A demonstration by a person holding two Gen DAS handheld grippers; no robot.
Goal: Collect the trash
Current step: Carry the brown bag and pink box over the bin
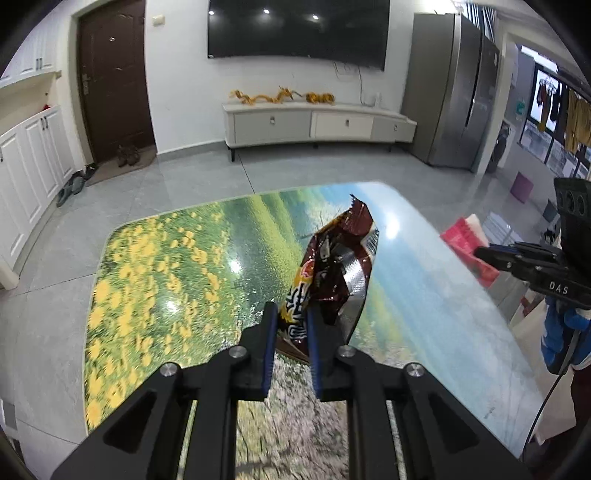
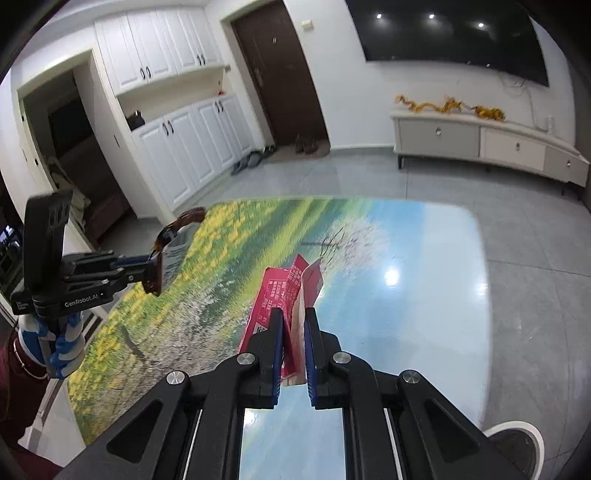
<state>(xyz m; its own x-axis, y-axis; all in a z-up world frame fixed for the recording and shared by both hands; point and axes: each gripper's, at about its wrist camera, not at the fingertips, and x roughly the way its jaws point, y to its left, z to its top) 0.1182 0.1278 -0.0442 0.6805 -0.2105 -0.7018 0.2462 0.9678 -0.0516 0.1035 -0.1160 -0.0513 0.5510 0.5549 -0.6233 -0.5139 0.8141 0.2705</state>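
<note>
My left gripper [image 1: 290, 314] is shut on a crumpled dark red and silver snack wrapper [image 1: 340, 258] and holds it above the table [image 1: 166, 266] with a printed landscape top. The wrapper also shows in the right wrist view [image 2: 166, 251], held by the left gripper [image 2: 142, 267] at the left. My right gripper [image 2: 293, 319] is shut on a flattened pink-red paper box [image 2: 284, 295] above the table [image 2: 406, 295]. That box also shows at the right of the left wrist view [image 1: 465, 247], in the right gripper [image 1: 484, 254].
A white-rimmed bin [image 2: 517, 443] stands on the floor at the table's near right corner. A TV cabinet [image 1: 317, 123] lines the far wall under a wall TV [image 1: 295, 29]. A fridge [image 1: 454, 92] stands at the right, white cupboards [image 2: 184, 155] and a door [image 2: 280, 74] at the left.
</note>
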